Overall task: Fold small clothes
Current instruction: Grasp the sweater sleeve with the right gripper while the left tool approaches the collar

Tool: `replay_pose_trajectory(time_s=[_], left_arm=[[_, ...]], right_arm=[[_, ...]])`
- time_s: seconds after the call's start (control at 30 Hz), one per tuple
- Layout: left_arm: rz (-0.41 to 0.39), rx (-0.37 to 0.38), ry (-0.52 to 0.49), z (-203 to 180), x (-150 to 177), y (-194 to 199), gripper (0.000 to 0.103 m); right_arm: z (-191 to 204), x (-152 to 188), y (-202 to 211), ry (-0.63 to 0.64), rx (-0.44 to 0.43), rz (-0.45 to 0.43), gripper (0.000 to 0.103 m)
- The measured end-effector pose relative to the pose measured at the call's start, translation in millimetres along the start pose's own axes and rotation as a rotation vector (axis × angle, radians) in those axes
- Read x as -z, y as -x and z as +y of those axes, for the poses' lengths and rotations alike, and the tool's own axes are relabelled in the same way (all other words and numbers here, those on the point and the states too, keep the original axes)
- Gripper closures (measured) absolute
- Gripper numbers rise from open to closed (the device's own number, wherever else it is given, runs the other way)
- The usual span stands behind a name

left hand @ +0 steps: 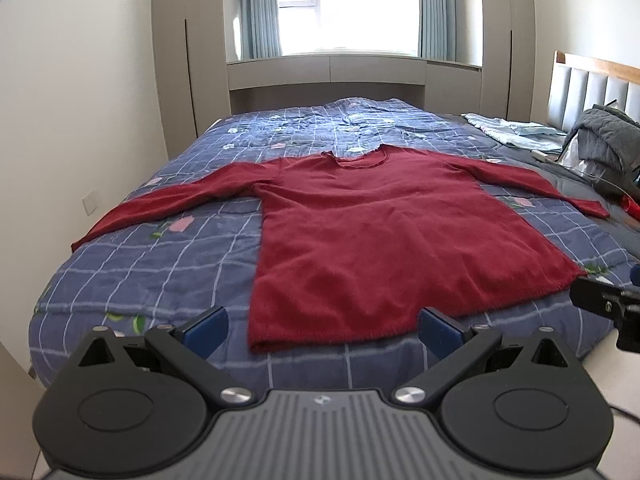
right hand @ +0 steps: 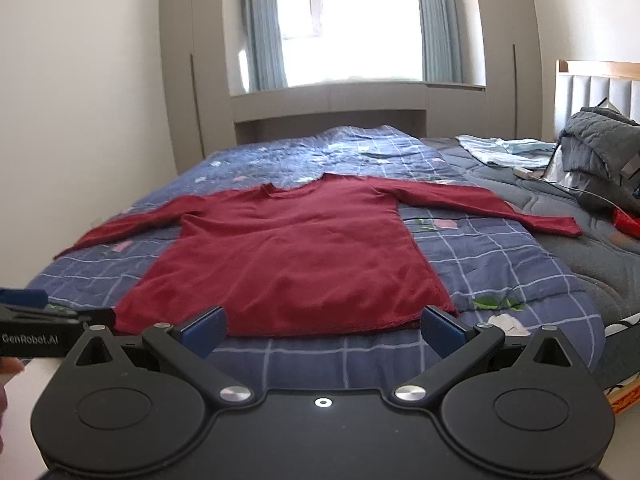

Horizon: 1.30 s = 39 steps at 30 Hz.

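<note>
A: Sweater (left hand: 372, 240) first. Where does it lie?

B: Flat on the blue checked quilt (left hand: 160, 272) of the bed, front up, neckline toward the window (left hand: 348, 4), both sleeves spread out to the sides. Its hem runs along the near edge of the bed, just ahead of both tools.

A: And relative to each one?

B: The left hand-held gripper (left hand: 324, 330) faces the hem's left half; the near left corner sits between its blue pads (left hand: 206, 330), a little beyond them, not touched. The right hand-held gripper (right hand: 324, 330) faces the hem's right half, and the hem line lies just past its fingertips (right hand: 442, 330).

A: What does one camera give that the other does not?

B: The left wrist view shows part of the right tool at its right edge, black, close beside the sweater's right hem corner. The right wrist view shows the left tool at its left edge with a printed label, plus a bit of a person's hand (right hand: 10, 368) at the lower left. It also shows more of the grey blanket (right hand: 600, 144) heaped by the headboard (right hand: 600, 84), and a crumpled white scrap (right hand: 506, 324) on the quilt near the right pad.

A: Jaws?

B: Both spread wide apart. Neither holds anything, and nothing lies against the pads.
</note>
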<state>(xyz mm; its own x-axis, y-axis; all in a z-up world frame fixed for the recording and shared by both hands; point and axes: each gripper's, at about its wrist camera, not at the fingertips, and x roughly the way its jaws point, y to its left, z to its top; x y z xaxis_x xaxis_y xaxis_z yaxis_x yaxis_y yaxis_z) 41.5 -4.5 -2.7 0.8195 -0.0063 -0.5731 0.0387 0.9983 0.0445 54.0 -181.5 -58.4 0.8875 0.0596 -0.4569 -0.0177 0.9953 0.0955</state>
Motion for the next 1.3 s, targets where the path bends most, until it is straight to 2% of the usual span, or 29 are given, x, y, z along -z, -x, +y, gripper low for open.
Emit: replay_pose_trajectory(time_s=[0.3, 0.5, 0.73, 0.93, 1.17, 1.3], left_arm=[[0.034, -0.028, 0.006, -1.9, -50.6, -45.3, 0.0], [0.038, -0.059, 0.001, -7.7, -94.1, -87.7, 0.0], [0.022, -0.084, -0.041, -33.1, -140.3, -150.6, 0.0], [0.042, -0.082, -0.063, -67.1, -174.7, -207.8, 0.0], [0.047, -0.036, -0.092, -110.0, -205.0, -271.1, 0.0], [0.046, 0.003, -0.111, -137.2, -218.2, -308.8, 0.0]], right_arm=[[-7.1, -29.1, -38.9, 0.025, 0.054, 0.025, 0.0], [-23.7, -54.7, -83.9, 0.021, 0.074, 0.043, 0.0], [-55.8, -79.3, -142.4, 0.009, 0.12, 0.05, 0.0], [-108.6, -97.2, -187.6, -0.061, 0.187, 0.013, 0.0], [-186.5, -110.8, -219.6, -0.112, 0.249, -0.052, 0.0], [-236.8, -114.3, -232.1, -0.186, 0.269, -0.027, 0.0]])
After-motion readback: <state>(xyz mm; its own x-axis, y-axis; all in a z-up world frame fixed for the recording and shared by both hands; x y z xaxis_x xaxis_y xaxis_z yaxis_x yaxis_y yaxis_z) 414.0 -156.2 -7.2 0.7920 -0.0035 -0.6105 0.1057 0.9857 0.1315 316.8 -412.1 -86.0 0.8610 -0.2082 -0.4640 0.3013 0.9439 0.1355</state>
